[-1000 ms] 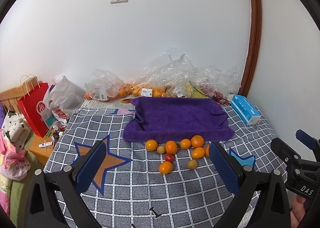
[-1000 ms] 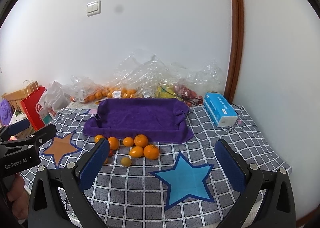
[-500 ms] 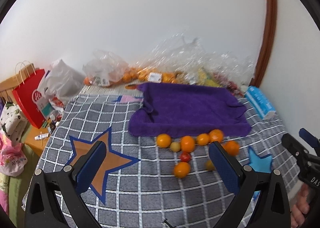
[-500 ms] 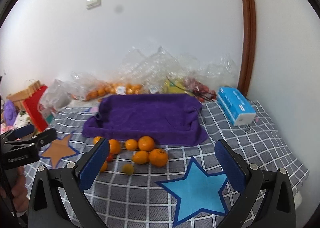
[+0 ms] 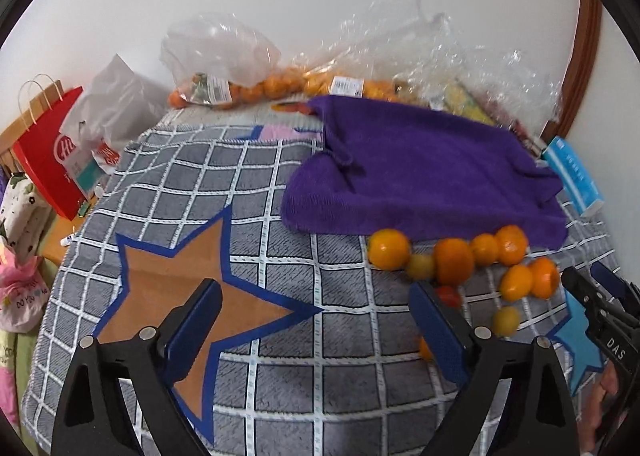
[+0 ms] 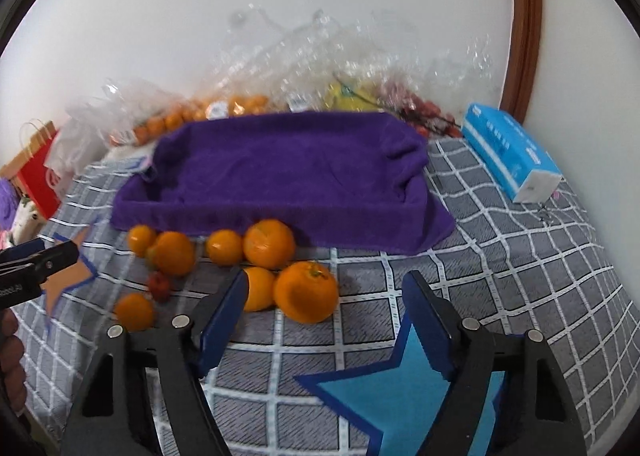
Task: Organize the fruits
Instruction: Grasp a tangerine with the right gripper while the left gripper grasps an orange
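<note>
Two hand-held tongs tilted steeply down over a tabletop [image 6: 520,256] covered by a grey checked cloth with star patches. The left tongs [image 5: 316,320] stand wide with nothing between the blue pads, which have just been closing a little; they hang above the orange star [image 5: 184,296], and the right-hand pad lies just in front of a small red fruit [image 5: 450,295]. The right tongs [image 6: 324,308] have also just been closing and now stand at a middling width, empty, their tips low over the cloth just short of the nearest large orange [image 6: 306,292], with the left pad overlapping a smaller orange fruit [image 6: 260,288] in the right wrist view; whether it touches cannot be told. The loose fruits [image 6: 224,256], oranges and a few small yellowish ones, lie in a cluster on the cloth along the near edge of a purple towel [image 6: 280,172] shaped like a shallow tray, the rearmost ones touching or just beside its hem. Behind the towel, clear plastic bags [image 5: 400,56] of more fruit lean against the white wall. A blue tissue pack [image 6: 512,152] lies to the right of the towel, and a red paper bag [image 5: 48,152] stands off the left edge. Fingers of the person's hand [image 5: 604,396] show at the handle of the right tongs in the left wrist view.
</note>
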`<action>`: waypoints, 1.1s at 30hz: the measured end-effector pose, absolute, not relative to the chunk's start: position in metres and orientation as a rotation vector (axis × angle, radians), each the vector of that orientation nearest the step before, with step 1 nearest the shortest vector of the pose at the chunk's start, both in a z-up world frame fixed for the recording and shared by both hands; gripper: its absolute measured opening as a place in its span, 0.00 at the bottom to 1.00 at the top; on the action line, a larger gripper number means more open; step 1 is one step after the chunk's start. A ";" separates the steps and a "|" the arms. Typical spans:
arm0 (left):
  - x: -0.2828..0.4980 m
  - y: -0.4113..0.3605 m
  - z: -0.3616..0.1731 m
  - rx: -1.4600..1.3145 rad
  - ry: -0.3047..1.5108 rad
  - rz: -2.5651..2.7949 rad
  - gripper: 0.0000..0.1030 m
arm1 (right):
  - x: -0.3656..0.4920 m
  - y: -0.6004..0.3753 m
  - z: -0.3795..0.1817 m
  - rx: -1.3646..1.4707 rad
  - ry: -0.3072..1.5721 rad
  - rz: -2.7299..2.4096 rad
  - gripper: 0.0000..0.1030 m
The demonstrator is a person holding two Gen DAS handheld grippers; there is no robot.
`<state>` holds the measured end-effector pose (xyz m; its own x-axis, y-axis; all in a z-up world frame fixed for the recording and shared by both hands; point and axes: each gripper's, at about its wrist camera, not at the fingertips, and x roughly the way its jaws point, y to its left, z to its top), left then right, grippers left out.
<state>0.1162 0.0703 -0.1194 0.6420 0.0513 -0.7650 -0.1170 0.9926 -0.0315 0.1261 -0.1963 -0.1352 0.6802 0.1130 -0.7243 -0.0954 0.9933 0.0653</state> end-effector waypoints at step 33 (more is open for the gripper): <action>0.176 0.048 -0.154 -0.116 0.932 -0.022 0.69 | 0.150 -0.212 -0.177 0.063 0.890 0.227 0.43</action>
